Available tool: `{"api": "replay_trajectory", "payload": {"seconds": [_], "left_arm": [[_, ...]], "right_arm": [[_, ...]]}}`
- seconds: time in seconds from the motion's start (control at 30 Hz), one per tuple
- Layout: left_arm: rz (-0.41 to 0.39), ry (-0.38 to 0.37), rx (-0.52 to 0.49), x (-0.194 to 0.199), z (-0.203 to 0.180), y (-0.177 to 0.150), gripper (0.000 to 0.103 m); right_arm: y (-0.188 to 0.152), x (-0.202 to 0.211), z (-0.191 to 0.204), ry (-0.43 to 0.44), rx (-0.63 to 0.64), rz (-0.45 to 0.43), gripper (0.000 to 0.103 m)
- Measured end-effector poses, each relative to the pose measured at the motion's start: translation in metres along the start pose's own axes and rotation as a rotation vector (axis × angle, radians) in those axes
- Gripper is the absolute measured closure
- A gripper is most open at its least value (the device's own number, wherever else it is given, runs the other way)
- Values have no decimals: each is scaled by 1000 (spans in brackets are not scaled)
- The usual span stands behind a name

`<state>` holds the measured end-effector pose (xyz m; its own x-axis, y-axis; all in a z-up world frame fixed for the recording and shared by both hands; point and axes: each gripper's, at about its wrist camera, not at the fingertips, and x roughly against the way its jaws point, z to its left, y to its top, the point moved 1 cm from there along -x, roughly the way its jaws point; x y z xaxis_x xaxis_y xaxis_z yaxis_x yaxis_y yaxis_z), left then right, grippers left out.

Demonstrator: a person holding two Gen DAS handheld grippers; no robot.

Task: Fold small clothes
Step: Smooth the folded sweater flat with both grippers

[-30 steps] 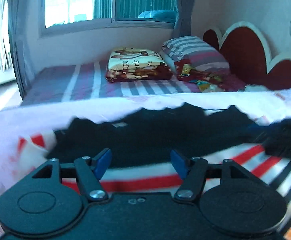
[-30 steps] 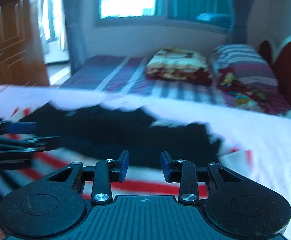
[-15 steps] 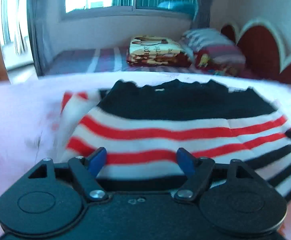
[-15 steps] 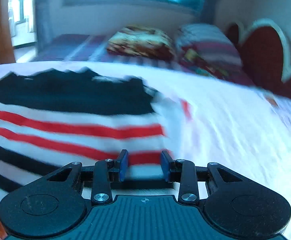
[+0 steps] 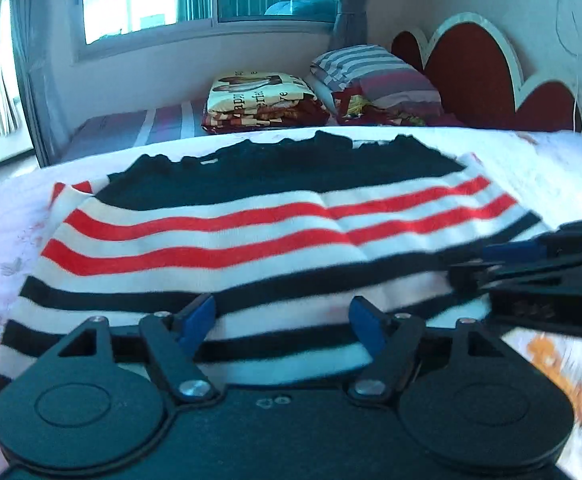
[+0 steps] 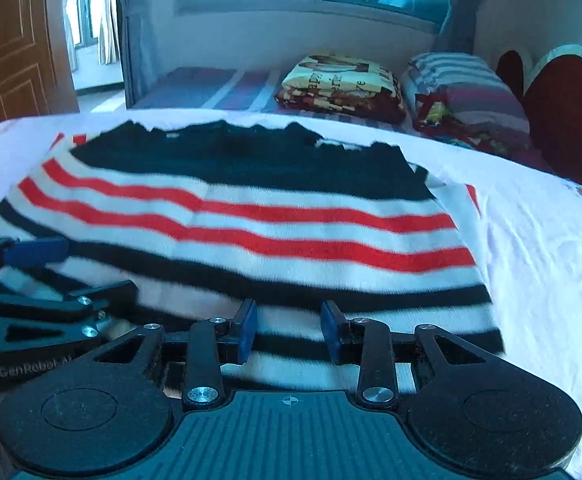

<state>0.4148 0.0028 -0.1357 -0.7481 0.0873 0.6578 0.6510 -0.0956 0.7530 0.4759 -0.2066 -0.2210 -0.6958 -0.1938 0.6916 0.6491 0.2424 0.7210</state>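
Observation:
A small striped sweater [image 5: 251, 232], black at the top with red, white and black bands, lies flat on the white bed cover; it also shows in the right wrist view [image 6: 251, 216]. My left gripper [image 5: 282, 318] is open over the sweater's near hem. My right gripper [image 6: 289, 330] is open with a narrower gap, also over the near hem, more to the right. Each gripper shows side-on in the other view: the right one [image 5: 531, 264] at the sweater's right edge, the left one [image 6: 43, 280] at its left edge. Neither holds cloth.
The white bed cover [image 6: 551, 248] spreads to both sides of the sweater. Beyond it lie a folded printed blanket [image 5: 259, 96], a striped pillow [image 5: 375, 76] and a red heart-shaped headboard [image 5: 483, 76]. A wooden door [image 6: 7, 40] stands at the far left.
Both grippers have drawn back toward the near hem. The sweater now lies spread flat with its red and black bands showing, where earlier mostly the black part showed.

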Motion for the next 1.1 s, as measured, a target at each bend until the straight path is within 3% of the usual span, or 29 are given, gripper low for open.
{"api": "replay_trajectory", "payload": {"seconds": [0.1, 0.2, 0.23, 0.3, 0.4, 0.5, 0.6, 0.63, 0.83, 0.93, 1.0, 1.1], "left_arm": [[0, 76, 2, 9, 23, -8, 30], [8, 86, 54, 22, 52, -18, 33], [8, 97, 52, 26, 55, -18, 34], [-3, 87, 94, 34, 62, -17, 36], [7, 76, 157, 37, 70, -20, 36], [15, 70, 189, 36, 73, -25, 35], [24, 71, 177, 34, 72, -28, 35], [29, 69, 170, 34, 72, -27, 35], [40, 61, 155, 35, 77, -29, 33], [43, 63, 146, 36, 78, -30, 33], [42, 88, 123, 41, 73, -25, 35], [2, 43, 101, 46, 51, -16, 31]], "right_arm": [[-19, 9, -18, -38, 25, 16, 69], [-32, 32, -44, -41, 2, 13, 69], [-32, 45, -51, -67, -17, -25, 69], [-29, 60, -71, -93, -97, -70, 69], [-32, 57, -105, -75, -253, -25, 69], [-32, 48, -119, -20, -323, 12, 69], [-35, 43, -126, 48, -363, 26, 73], [-39, 45, -129, 45, -359, 33, 93], [-56, 57, -115, -6, -257, 32, 94], [-57, 56, -116, -36, -286, 23, 90], [-49, 70, -113, -95, -297, -40, 90], [-35, 77, -90, -15, -253, -71, 90]]}}
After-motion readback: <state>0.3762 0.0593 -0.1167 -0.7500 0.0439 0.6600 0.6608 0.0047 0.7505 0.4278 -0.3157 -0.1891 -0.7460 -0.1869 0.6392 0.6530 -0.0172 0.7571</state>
